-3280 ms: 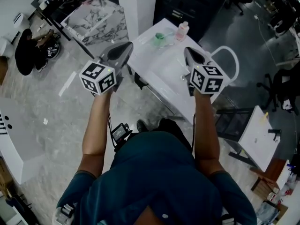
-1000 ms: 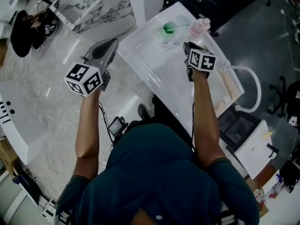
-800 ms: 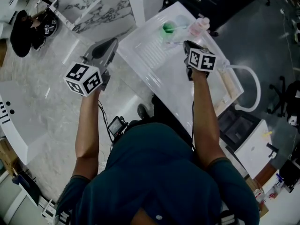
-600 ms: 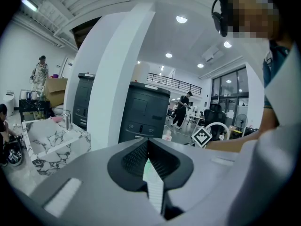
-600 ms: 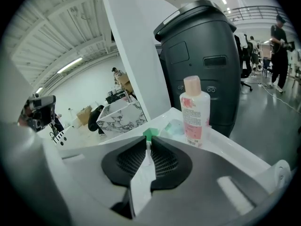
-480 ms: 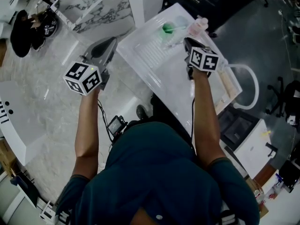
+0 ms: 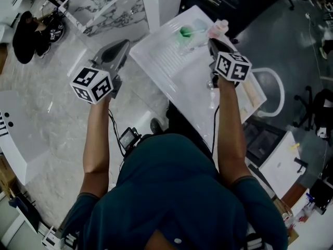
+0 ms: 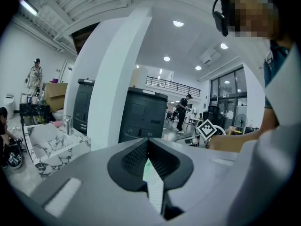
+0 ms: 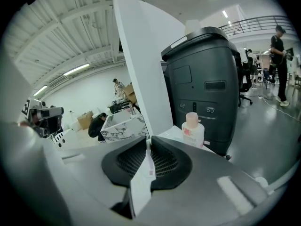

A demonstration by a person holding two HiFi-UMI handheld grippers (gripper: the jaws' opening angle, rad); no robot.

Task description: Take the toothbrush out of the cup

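A green cup (image 7: 184, 33) stands at the far end of the white table (image 7: 177, 72). Just right of it hovers my right gripper (image 7: 210, 40), beside a pink bottle (image 7: 217, 27). In the right gripper view the jaws (image 9: 148, 147) stand nearly together on a thin white strip that looks like the toothbrush handle (image 9: 141, 187); the cup is out of that view. My left gripper (image 7: 125, 45) hangs off the table's left edge over the floor. Its jaws (image 8: 148, 147) meet with nothing held.
The pink bottle (image 9: 193, 131) stands near the table's far edge, before a dark cabinet (image 9: 204, 88). A marble counter (image 7: 104, 4) lies to the far left, beside a white pillar (image 7: 158, 4). A white hoop-shaped frame (image 7: 273, 95) sits to the table's right. People stand in the background.
My right gripper has drawn slightly right and up, away from the green cup. The left gripper has stayed where it was.
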